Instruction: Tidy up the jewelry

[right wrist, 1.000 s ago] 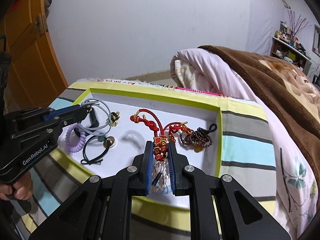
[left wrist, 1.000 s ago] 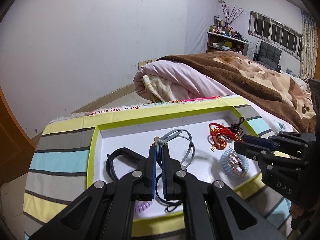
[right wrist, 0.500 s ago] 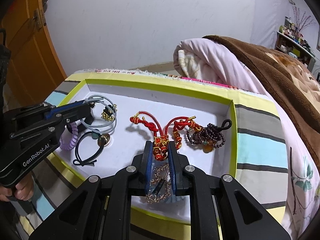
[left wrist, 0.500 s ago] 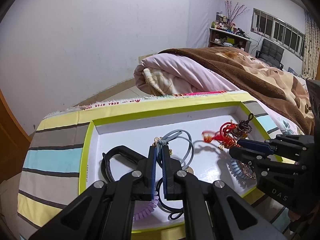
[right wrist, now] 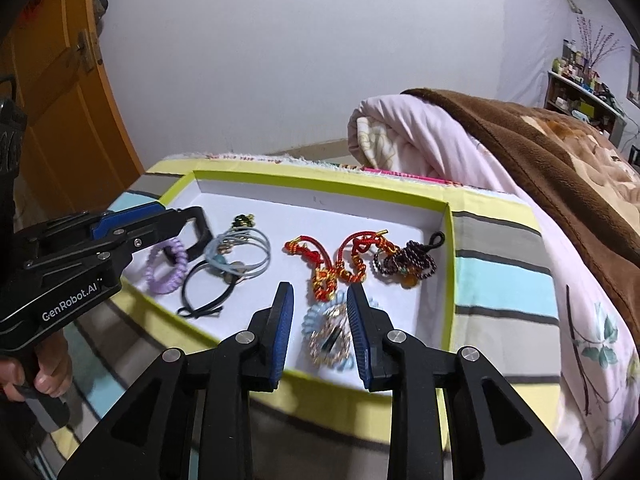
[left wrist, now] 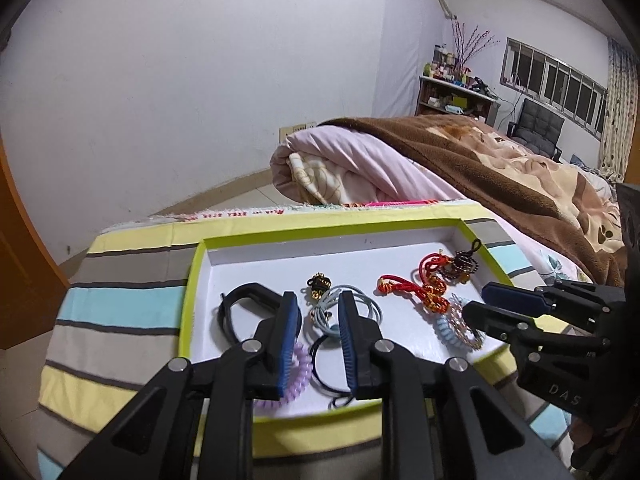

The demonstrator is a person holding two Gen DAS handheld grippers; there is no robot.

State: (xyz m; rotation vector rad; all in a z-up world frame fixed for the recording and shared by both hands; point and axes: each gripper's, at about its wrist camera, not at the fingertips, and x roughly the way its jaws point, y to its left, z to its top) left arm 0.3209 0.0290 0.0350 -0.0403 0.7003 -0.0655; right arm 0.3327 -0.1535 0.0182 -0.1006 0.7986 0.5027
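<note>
A white tray with a lime-green rim (left wrist: 192, 280) (right wrist: 448, 280) holds the jewelry. My left gripper (left wrist: 318, 304) has its jaws opening above the blue-grey hair ties (left wrist: 360, 306) (right wrist: 244, 252), and the pads do not touch them. A purple coil (left wrist: 298, 376), a black hair tie (left wrist: 324, 364) and a black band (left wrist: 244, 300) lie by it. My right gripper (right wrist: 320, 292) (left wrist: 476, 300) is opening too, over the light-blue coil with a gold chain (right wrist: 328, 332) (left wrist: 456, 324). Past that coil lie the red cord bracelet (right wrist: 340, 264) and the dark bead bracelet (right wrist: 404, 264).
The tray rests on a striped cloth (left wrist: 120, 308) at the bed's end. A rolled pink quilt (left wrist: 352, 168) and a brown blanket (right wrist: 540, 152) lie behind and to the right. A hand (right wrist: 48, 372) holds the left gripper (right wrist: 180, 220). An orange door (right wrist: 52, 100) stands at the left.
Both grippers went from shut to open. The left let go of the blue-grey hair ties and the right let go of the red-and-gold bracelet and coil; all now lie in the tray.
</note>
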